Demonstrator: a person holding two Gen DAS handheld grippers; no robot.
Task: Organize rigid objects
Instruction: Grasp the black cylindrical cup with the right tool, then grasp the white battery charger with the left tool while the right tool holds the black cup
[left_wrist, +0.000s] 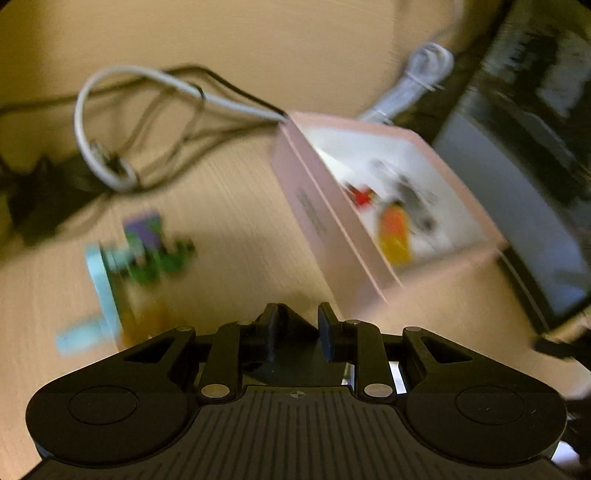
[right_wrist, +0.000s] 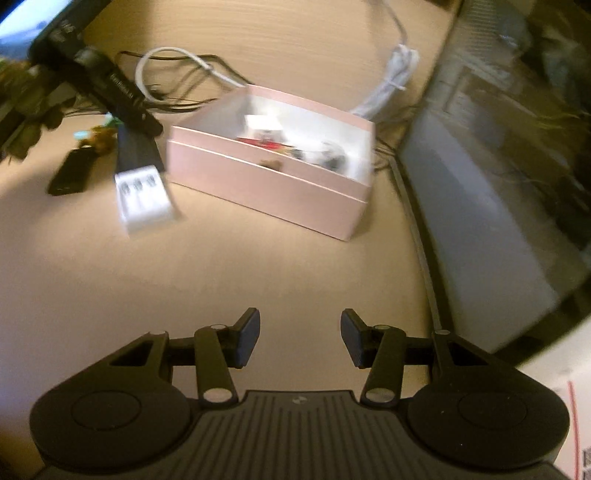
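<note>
A pink box (left_wrist: 325, 229) with a white inside stands open on the wooden table, holding small red, orange and grey items. My left gripper (left_wrist: 299, 326) hangs just before the box's near corner, its jaws narrow with a dark wedge-shaped piece (left_wrist: 293, 343) wedged between them. Left of it lie blurred toys: a light blue part (left_wrist: 101, 280) and a green and purple one (left_wrist: 151, 243). In the right wrist view the pink box (right_wrist: 266, 184) sits ahead. My right gripper (right_wrist: 299, 339) stands open over bare table, holding nothing. The left tool (right_wrist: 110, 92) reaches in at upper left, and a black piece with a white end (right_wrist: 144, 199) sits below it.
Loose grey and black cables (left_wrist: 122, 122) lie behind the toys, and a tied white cord (right_wrist: 391, 85) lies behind the box. A dark screen (right_wrist: 480, 221) borders the table on the right. A small black block (right_wrist: 68, 173) lies at the left.
</note>
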